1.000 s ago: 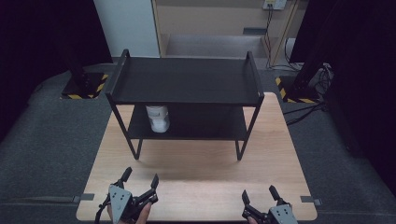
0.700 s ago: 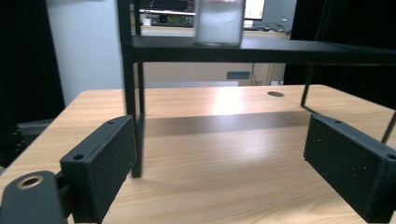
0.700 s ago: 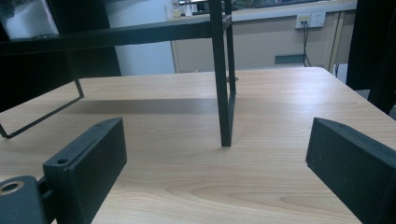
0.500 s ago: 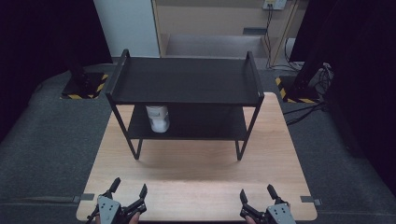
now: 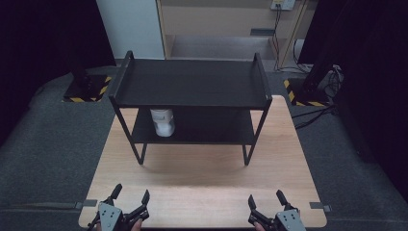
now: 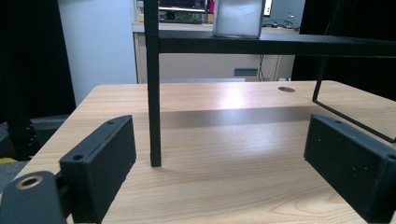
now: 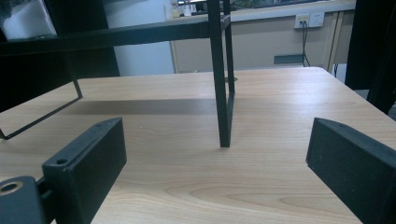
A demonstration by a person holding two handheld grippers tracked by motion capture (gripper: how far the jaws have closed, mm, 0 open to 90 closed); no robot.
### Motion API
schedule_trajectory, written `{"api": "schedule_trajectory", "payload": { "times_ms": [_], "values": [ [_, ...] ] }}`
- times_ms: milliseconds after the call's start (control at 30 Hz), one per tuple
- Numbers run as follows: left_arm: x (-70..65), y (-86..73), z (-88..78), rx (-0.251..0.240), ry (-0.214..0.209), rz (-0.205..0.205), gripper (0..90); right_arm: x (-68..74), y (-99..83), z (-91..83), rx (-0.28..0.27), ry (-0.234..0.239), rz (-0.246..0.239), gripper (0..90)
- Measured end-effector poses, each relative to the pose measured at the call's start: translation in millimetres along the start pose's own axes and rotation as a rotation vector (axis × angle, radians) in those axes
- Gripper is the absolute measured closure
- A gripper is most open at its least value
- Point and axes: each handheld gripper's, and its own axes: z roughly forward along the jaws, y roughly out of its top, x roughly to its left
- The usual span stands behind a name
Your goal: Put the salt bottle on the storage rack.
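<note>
Near foreground, bottom edge of the high view: the left gripper (image 5: 130, 197) sat at the lower left and the right gripper (image 5: 266, 199) at the lower right, both over the near edge of the wooden table (image 5: 202, 173). Each had its jaws spread wide with nothing between them; the gripper views confirmed this, bare tabletop lying between the black pads (image 6: 100, 161) of the left one and likewise between the pads (image 7: 88, 161) of the right one.

Change from the frames a second earlier: the left gripper had drawn back toward the bottom edge and slightly leftward, so that less of the hand showed in the high view. The right gripper kept its place. Neither set of jaws altered noticeably.

Middle ground, centre of the frame: a black two-tier shelf (image 5: 192, 84) stood on the table on thin legs, well apart from both grippers. In the left gripper view one leg (image 6: 154, 116) rose just ahead of the jaws.

Farther back, left of centre: a white jar (image 5: 162, 121) stood upright on the lower tier, near its left end, untouched and unmoved across the frames. Its base also appeared at the top of the left gripper view (image 6: 237, 18).

Reading: with both grippers withdrawn, empty and level at the near edge, the posture suggested a rest or start position. The jar was probably the thing to be reached for, and no approach had yet begun.
</note>
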Motion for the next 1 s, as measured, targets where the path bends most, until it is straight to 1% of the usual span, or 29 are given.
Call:
{"api": "schedule_trajectory", "payload": {
  "times_ms": [200, 400, 1000],
  "values": [
    [1.1, -0.2, 0.6, 0.006, 0.006, 0.000, 8.0, -0.4, -2.9, 0.4, 0.002, 0.004, 0.004, 5.1],
    [1.6, 0.1, -0.7, -0.001, 0.018, 0.004, 8.0, -0.9, -3.6, -0.2, 0.001, 0.002, 0.007, 5.1],
    [4.5, -1.1, 1.5, 0.010, 0.018, -0.005, 8.0, -1.6, -4.4, 2.9, 0.010, 0.007, 0.008, 5.3]
  ]
}}
